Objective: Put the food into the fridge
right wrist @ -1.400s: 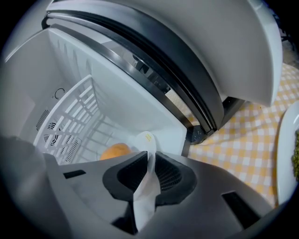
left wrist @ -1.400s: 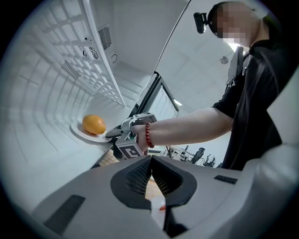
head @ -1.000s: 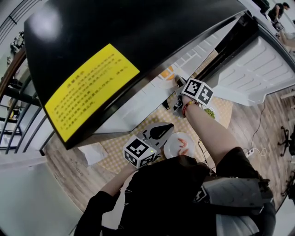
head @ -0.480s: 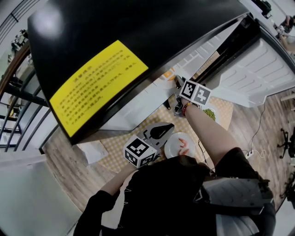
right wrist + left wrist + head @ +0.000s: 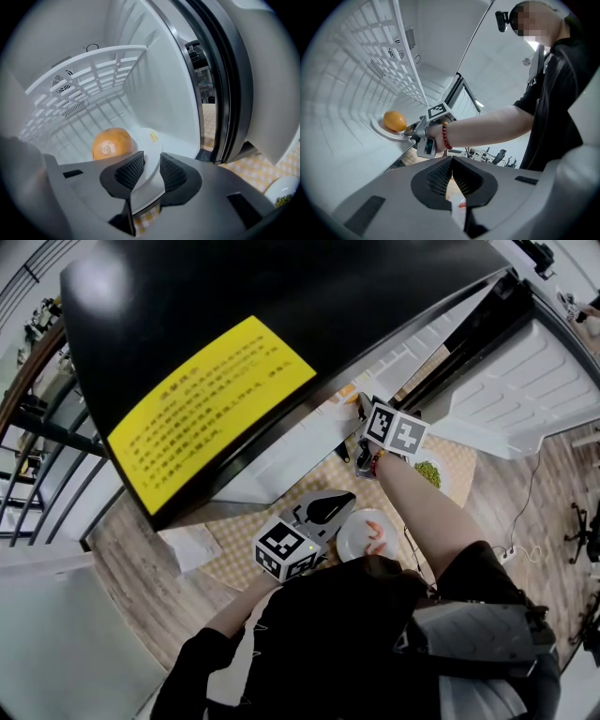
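Observation:
An orange (image 5: 111,144) lies on a white plate (image 5: 149,140) on the fridge's white floor. My right gripper (image 5: 151,161) reaches into the fridge with the plate's rim between its jaws. The jaws are opening and no longer clamp the rim. From the left gripper view the same orange (image 5: 394,121) and the right gripper (image 5: 412,130) show at the left. My left gripper (image 5: 337,502) is lower, over the table, shut on the rim of a white plate with shrimp (image 5: 367,538). That rim shows between its jaws (image 5: 451,161).
The fridge's black top with a yellow label (image 5: 211,413) fills the upper head view. Its white door (image 5: 525,381) stands open at the right. A wire shelf (image 5: 84,70) hangs above the orange. A plate of green peas (image 5: 429,472) sits on the checked tablecloth (image 5: 244,540).
The right gripper has shifted slightly further toward the fridge interior. The left gripper and its plate have stayed in place.

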`<state>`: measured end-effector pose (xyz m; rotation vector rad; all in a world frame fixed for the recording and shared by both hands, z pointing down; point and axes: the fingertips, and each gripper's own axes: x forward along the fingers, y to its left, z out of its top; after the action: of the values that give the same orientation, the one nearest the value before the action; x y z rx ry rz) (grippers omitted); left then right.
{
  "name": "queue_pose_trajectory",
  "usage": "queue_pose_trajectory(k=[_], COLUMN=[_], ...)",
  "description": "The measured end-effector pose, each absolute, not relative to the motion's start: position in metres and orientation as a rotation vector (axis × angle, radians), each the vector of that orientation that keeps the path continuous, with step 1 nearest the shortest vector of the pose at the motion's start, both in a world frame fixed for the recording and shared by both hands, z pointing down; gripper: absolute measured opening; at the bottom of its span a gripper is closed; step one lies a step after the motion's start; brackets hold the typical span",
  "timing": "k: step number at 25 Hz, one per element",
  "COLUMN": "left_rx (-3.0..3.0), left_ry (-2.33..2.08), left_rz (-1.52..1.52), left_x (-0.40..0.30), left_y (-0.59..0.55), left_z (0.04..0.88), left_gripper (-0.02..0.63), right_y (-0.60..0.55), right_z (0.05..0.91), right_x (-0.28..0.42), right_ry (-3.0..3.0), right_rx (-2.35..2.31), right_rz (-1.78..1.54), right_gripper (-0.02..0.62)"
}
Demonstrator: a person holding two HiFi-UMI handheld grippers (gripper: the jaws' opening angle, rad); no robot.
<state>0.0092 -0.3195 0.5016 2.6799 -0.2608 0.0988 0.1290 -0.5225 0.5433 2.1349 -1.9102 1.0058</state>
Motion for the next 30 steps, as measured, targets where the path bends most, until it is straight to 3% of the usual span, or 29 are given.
queue_pose_trajectory(k=[30], left_rx=[2.676], left_ry=[-0.32], left_rz=[0.091], left_x=[-0.003], left_y=[-0.318], left_z=[0.502], left_gripper=[0.014], right_y=[-0.523], right_z=[0.544], right_x=[0.122], right_ry=[-1.865], right_rx=[2.017], right_rz=[0.644], right_gripper=[0.117])
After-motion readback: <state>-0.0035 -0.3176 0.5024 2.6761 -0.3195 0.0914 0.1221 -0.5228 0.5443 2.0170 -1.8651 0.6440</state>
